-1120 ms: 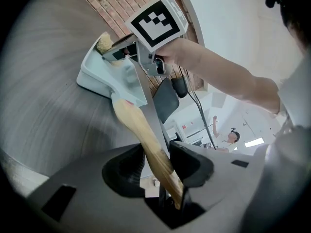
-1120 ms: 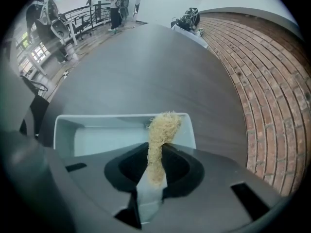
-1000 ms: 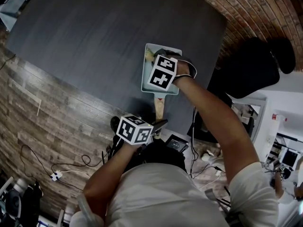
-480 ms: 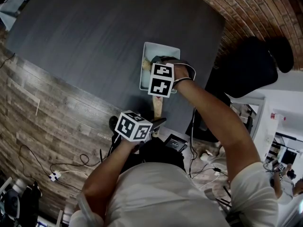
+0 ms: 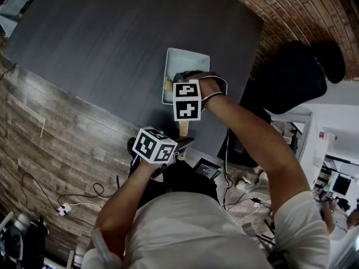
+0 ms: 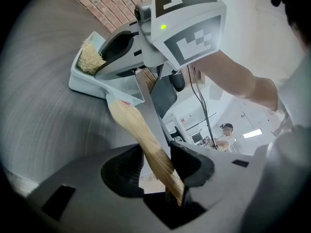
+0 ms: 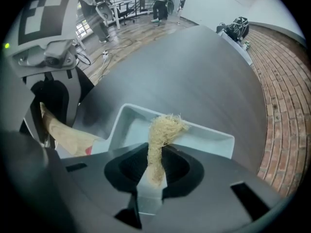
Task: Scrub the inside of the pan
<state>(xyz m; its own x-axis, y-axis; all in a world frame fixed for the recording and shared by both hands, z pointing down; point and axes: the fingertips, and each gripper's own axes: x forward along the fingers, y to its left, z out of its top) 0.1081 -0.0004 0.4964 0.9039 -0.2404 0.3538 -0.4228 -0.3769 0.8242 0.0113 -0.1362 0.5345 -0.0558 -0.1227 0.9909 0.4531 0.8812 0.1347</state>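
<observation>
Pan (image 5: 185, 65), one, handle (image 6: 139, 130) in left claw (image 6: 162, 171); one scrubber (image 7: 161, 129) in right claw (image 7: 154, 171).

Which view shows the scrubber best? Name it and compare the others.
Right gripper view: the scrubber fills the centre, pinched in the right gripper over the pan. The left gripper view shows only its tuft at the pan's far end. The head view shows a pale sliver beside the marker cube.

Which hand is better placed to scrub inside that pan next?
Right. The right gripper holds the fibrous scrubber tip-down in the rectangular pan; the left gripper is clamped on its wooden handle, steadying it.
</observation>
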